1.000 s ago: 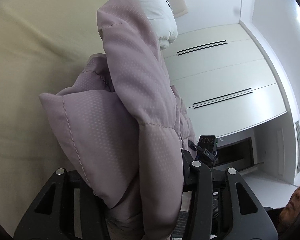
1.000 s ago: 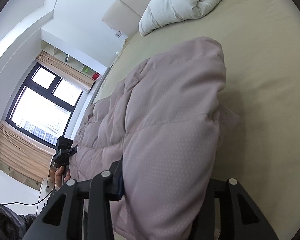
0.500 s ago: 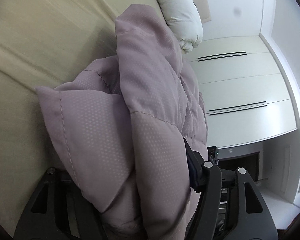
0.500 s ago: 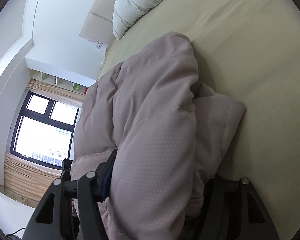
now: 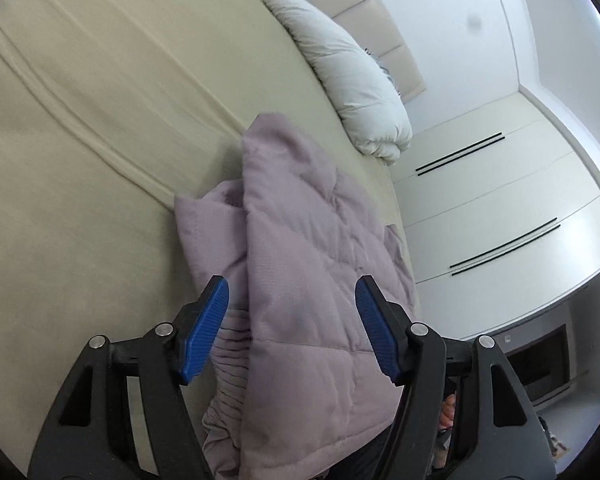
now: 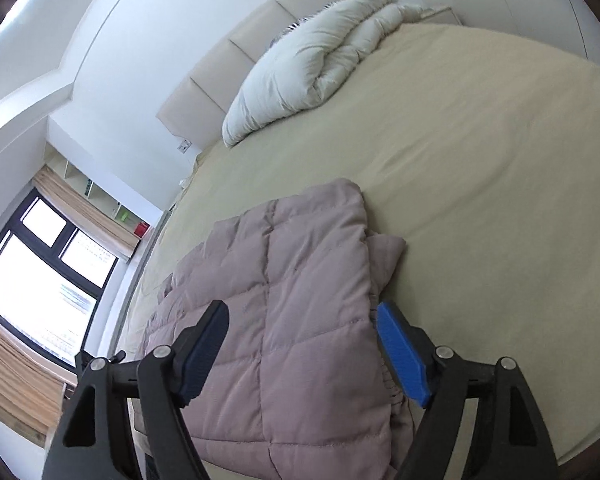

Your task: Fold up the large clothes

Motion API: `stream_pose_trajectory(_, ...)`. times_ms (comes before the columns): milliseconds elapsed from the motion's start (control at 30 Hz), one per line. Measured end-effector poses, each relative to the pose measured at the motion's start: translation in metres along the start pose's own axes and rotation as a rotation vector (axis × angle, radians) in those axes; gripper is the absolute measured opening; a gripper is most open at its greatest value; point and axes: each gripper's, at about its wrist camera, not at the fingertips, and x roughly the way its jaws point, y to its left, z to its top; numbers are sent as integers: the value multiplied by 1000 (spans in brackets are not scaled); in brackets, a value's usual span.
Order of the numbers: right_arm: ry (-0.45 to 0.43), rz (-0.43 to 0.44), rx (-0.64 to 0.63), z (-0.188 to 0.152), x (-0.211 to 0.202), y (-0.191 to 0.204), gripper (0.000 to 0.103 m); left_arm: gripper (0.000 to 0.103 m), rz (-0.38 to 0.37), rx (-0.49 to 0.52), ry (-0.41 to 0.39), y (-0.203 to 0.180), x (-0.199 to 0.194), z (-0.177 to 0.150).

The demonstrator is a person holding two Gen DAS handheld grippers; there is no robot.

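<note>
Beige bed (image 6: 480, 184) carries the mauve quilted jacket (image 6: 300, 292), lying folded right ahead of the left tool (image 5: 292, 316) and right tool (image 6: 300, 340), each with jaws apart and gripping nothing. Puffy, soft and probably light and springy, it looks best pinched at a stitched edge; beyond lies a white duvet (image 6: 312, 76).

Both the left gripper (image 5: 290, 320) and right gripper (image 6: 302, 344) had black angular frames, silver round screws, and ribbed blue finger pads (image 5: 206, 330).
</note>
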Motion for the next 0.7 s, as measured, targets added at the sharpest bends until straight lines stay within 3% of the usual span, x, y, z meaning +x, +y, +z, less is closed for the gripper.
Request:
stream_pose_trajectory(100, -42, -18, -111, -1, -8, 34, 82, 66, 84, 74, -91, -25, -37, -7)
stream_pose_trajectory(200, -114, -51, -231, -5, -18, 75, 88, 71, 260, 232, -216, -71, -68, -18)
stream_pose_trajectory(300, -252, -105, -346, -12, -32, 116, 103, 87, 436, 408, -406, -124, -102, -41)
stream_pose_trajectory(333, -316, -110, -375, -17, -39, 127, 103, 98, 488, 447, -476, -141, -112, -50)
stream_pose_trajectory(433, -494, -143, -457, -31, -61, 158, 103, 103, 568, 564, -695, -190, -142, -84)
stream_pose_trajectory(500, -508, -191, -510, -35, -68, 176, 103, 103, 656, 640, -827, -222, -148, -110)
stream_pose_trajectory(533, -487, -196, -528, -35, -69, 183, 103, 103, 719, 672, -862, -238, -146, -120)
stream_pose_trajectory(600, -439, -173, -549, -38, -75, 193, 103, 103, 790, 730, -860, -259, -147, -133)
stream_pose_trajectory(700, -445, -147, -520, -46, -90, 200, 103, 103, 779, 747, -781, -278, -130, -152)
